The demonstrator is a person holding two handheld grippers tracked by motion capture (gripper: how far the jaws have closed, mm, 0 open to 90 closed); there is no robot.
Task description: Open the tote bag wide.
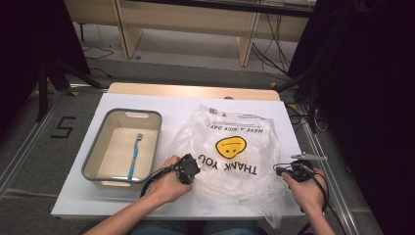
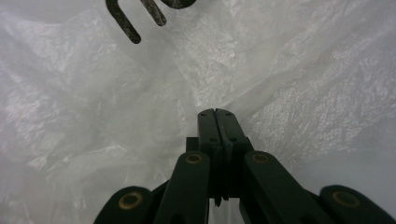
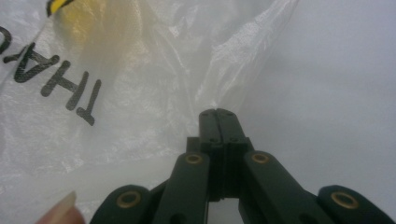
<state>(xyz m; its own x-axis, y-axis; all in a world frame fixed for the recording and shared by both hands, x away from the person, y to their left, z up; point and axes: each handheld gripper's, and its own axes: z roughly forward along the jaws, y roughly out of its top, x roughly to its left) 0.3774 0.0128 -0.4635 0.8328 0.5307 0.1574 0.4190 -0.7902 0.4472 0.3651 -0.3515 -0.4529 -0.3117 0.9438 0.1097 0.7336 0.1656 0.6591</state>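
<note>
Left hand-held gripper (image 1: pixel 188 169) jaws pressed together at near edge of crumpled plastic bag (image 1: pixel 235 152); film pinched or not, cannot tell. Right hand-held gripper (image 1: pixel 293 170) jaws closed beside bag. Farther left on white bench (image 1: pixel 73 196), grey tub (image 1: pixel 93 156) contains blue toothbrush (image 1: pixel 135 155).

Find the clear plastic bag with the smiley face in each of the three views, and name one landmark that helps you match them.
High view: the plastic bag lies right of centre on the table, between the two grippers.
Left gripper view: its crinkled film spreads across the picture, ahead of the shut jaws.
Right gripper view: it covers the upper left, reaching the jaw tips.
Shared landmark: the black THANK YOU lettering, plain in the high and right gripper views.
</note>
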